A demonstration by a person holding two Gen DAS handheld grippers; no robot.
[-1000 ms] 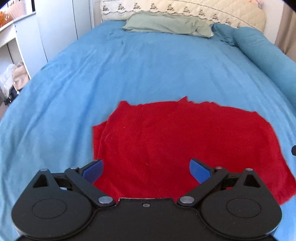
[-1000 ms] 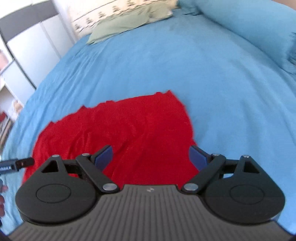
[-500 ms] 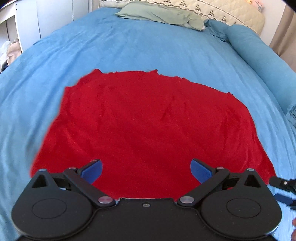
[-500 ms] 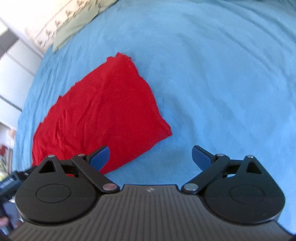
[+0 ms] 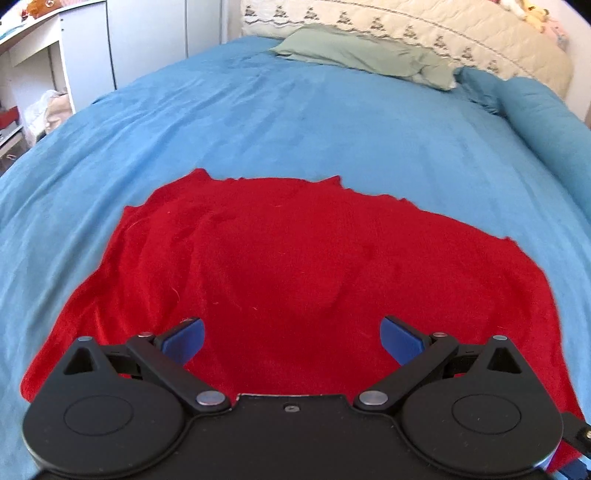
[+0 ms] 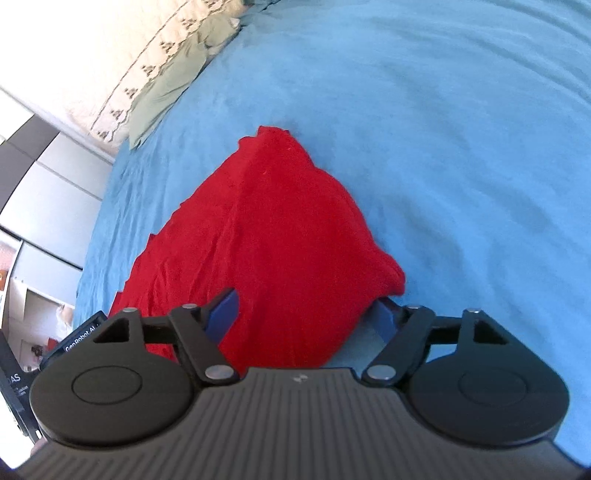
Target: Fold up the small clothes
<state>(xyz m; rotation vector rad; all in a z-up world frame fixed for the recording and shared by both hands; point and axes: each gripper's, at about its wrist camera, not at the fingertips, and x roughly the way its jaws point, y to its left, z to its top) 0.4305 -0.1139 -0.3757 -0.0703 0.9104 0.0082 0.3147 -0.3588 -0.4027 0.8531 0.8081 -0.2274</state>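
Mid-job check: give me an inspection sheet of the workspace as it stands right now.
Surface: blue bedspread, lightly creased.
Job's things: red garment spread out, its right corner bunched.
Clutter: green pillow at the bed's head; blue bolster along the right side.
Grippers: left gripper open above the garment; right gripper open, straddling the garment's corner.
Cables: nothing seen.
Surroundings: white cabinets, quilted headboard.

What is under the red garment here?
The red garment lies on the blue bedspread, which shows all around it. Nothing sits on top. The garment looks folded into layers, and whatever might lie beneath or between them is covered.
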